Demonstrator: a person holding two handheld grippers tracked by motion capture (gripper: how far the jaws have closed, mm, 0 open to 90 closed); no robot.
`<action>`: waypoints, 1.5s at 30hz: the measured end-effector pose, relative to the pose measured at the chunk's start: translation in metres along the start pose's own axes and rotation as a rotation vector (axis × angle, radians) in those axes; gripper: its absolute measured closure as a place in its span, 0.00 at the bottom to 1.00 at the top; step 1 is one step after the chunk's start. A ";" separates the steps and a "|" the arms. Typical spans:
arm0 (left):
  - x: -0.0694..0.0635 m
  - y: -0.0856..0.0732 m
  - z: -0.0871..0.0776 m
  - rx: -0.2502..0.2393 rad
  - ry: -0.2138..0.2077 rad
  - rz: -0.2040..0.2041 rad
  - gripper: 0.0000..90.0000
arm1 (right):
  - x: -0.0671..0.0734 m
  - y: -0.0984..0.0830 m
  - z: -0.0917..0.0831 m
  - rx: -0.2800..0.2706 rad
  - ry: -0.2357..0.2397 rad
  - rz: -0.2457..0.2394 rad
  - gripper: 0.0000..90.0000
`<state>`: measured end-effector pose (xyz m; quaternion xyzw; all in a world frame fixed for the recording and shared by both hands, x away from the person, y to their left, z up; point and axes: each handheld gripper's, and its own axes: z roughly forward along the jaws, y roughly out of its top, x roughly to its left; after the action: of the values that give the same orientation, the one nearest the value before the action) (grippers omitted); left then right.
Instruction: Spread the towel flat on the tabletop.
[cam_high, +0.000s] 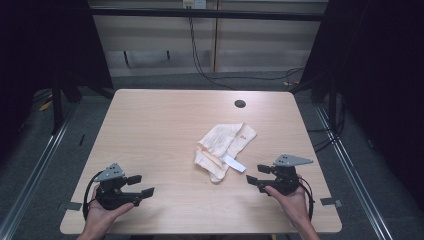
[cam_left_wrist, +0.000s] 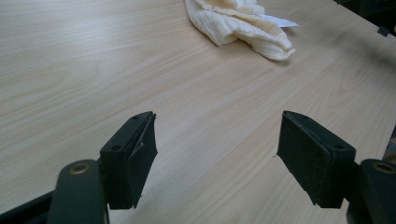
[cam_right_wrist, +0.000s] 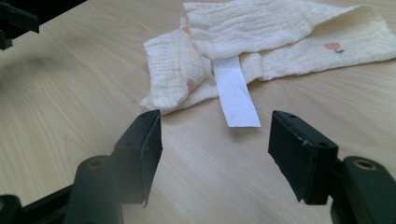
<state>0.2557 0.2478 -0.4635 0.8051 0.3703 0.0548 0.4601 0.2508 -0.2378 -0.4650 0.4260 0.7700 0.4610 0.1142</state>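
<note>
Left gripper fingers spread wide over bare bench, gripping nothing. Right gripper fingers equally wide, empty, just short of crumpled cream cloth and its white label.

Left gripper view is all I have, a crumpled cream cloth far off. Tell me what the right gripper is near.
Observer: The right gripper sits just short of the cloth, jaws open, nothing between them.
Operator: Describe the cloth's near end.
Observer: A white label lies flat on the table, pointing toward the right gripper.
Operator: Report any print on the cloth.
Observer: A small red motif shows near one edge in the right gripper view.
</note>
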 end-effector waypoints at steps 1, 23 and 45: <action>0.000 0.000 0.000 0.003 0.000 0.003 0.31 | 0.000 0.002 0.005 0.017 0.007 -0.007 0.38; -0.001 0.001 -0.002 -0.008 0.000 0.020 0.32 | -0.014 0.070 0.058 0.047 0.089 -0.073 0.34; -0.001 0.000 -0.003 0.001 0.007 0.029 0.32 | -0.047 0.075 0.122 0.191 0.023 -0.116 0.44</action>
<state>0.2535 0.2490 -0.4619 0.8105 0.3600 0.0640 0.4575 0.3903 -0.1831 -0.4813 0.3842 0.8351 0.3831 0.0907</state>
